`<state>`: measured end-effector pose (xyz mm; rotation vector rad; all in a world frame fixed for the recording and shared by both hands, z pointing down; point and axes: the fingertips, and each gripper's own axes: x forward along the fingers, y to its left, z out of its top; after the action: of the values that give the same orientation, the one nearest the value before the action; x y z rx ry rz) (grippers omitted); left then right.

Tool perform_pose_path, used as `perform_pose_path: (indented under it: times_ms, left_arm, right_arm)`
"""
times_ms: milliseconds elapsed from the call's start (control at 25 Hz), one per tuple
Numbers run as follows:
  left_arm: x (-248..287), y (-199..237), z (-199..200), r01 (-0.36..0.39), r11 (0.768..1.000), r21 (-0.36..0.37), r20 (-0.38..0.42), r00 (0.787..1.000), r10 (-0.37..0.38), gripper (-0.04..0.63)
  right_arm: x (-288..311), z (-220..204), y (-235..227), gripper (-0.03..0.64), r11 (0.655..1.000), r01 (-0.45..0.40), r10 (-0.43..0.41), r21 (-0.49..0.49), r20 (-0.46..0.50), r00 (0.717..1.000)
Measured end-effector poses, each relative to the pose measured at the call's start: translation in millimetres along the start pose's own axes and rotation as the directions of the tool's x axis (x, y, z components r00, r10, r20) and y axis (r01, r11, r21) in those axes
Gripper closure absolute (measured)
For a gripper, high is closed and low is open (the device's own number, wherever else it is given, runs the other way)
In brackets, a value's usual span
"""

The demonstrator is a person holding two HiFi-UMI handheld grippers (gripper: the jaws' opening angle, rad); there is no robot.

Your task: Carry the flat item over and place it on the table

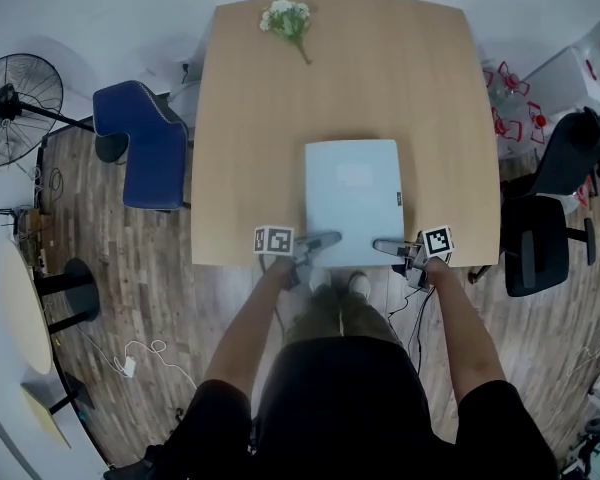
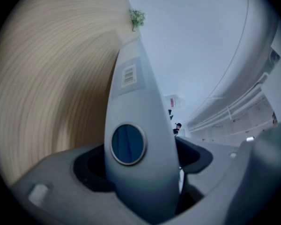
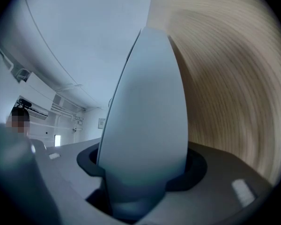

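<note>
A flat pale-blue item [image 1: 352, 198] lies on the wooden table [image 1: 250, 118], its near edge hanging slightly past the table's front edge. My left gripper [image 1: 320, 240] is at its near left corner and my right gripper [image 1: 388, 245] at its near right corner. In the left gripper view the flat item [image 2: 131, 93] runs between the jaws with a sliver of light beside it, so the jaws stand open around it. In the right gripper view the item [image 3: 150, 107] sits snug between the jaws, which are shut on it.
A small sprig of white flowers [image 1: 288, 18] lies at the table's far edge. A blue chair [image 1: 145, 143] and a fan [image 1: 15, 93] stand to the left, a black office chair [image 1: 535, 243] to the right. A round table [image 1: 20, 308] is at the near left.
</note>
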<state>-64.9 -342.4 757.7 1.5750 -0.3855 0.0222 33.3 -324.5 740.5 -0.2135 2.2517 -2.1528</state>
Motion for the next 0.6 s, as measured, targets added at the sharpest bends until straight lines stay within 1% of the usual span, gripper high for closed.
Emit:
perform_pose_path:
  times_ms: [80, 200, 320, 440, 480, 560, 600]
  left_arm:
    - [1.6, 12.6, 2.2, -0.038, 0.999, -0.017, 0.001, 0.999, 0.038, 0.202]
    - [5.8, 27.0, 0.3, -0.114, 0.993, -0.015, -0.008, 0.993, 0.114, 0.181]
    - [6.9, 29.1, 0.2, -0.138, 0.99, -0.004, -0.006, 0.99, 0.138, 0.181]
    - [5.7, 30.7, -0.8, -0.157, 0.988, 0.01, -0.001, 0.988, 0.157, 0.181]
    - [6.6, 30.8, -1.1, -0.166, 0.986, 0.014, 0.0, 0.986, 0.166, 0.182]
    - [9.2, 30.4, -2.2, -0.19, 0.982, 0.02, 0.002, 0.982, 0.19, 0.183]
    - [9.9, 30.3, -2.8, -0.206, 0.978, 0.022, 0.004, 0.979, 0.206, 0.179]
  right_arm:
    - [2.4, 2.5, -7.2, 0.313, 1.0, 0.016, -0.016, 0.002, -0.008, 1.0]
    - [1.5, 2.6, -12.4, 0.309, 0.999, 0.03, -0.03, -0.02, -0.012, 0.999]
    - [-5.6, -1.2, -28.0, 0.304, 0.994, 0.104, -0.103, 0.027, -0.008, 0.995]
    - [-2.9, -2.1, -31.2, 0.294, 0.995, 0.102, -0.102, 0.009, -0.018, 0.995]
    - [-5.3, -2.8, -34.7, 0.286, 0.992, 0.127, -0.126, 0.015, -0.021, 0.992]
    - [-12.7, -6.6, -43.1, 0.271, 0.976, 0.204, -0.204, 0.074, -0.015, 0.979]
    - [-14.8, -7.5, -44.6, 0.262, 0.969, 0.229, -0.229, 0.094, -0.004, 0.973]
